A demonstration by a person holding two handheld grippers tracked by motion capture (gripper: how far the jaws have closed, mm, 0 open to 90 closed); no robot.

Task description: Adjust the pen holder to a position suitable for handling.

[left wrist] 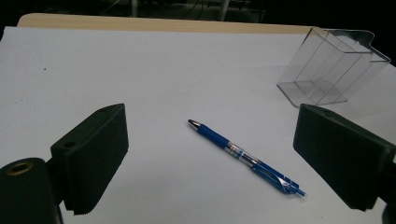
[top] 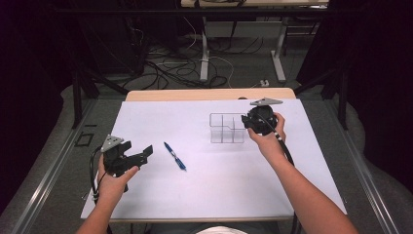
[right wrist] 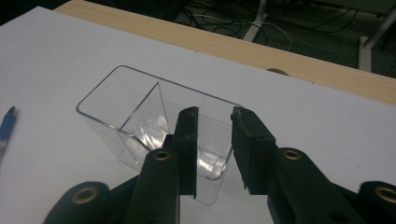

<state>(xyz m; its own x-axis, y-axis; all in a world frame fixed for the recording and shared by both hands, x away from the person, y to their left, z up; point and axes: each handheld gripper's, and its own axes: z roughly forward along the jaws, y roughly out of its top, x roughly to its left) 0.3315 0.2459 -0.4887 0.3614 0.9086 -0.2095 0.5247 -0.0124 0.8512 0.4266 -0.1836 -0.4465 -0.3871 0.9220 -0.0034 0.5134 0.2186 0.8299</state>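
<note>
We find the left gripper (left wrist: 210,154) with its jaws spread wide and holding nothing; the blue pen (left wrist: 245,157) lies flat on the white table cover (left wrist: 140,65) between and ahead of the jaws, tip pointing away from the camera. In the high view the left gripper (top: 141,157) sits just left of the pen (top: 175,156), apart from it. The right gripper (right wrist: 215,140) has its jaws nearly together, a narrow gap remaining, set about the near wall of the clear divided organizer (right wrist: 140,116); we cannot tell whether the pads press the wall or merely flank it.

We judge the step in hand to be taking up the pen while the organizer (top: 227,128) is steadied. To do it well, we would turn the left jaws across the pen's barrel, descend until the pads straddle its middle, and close squarely so that it does not roll. The right gripper (top: 260,119) should hold firm without tipping the light container.

The left hand (top: 113,181) is held low, the forearm entering from the bottom edge. The right hand (top: 267,140) reaches forward, the arm well extended.
</note>
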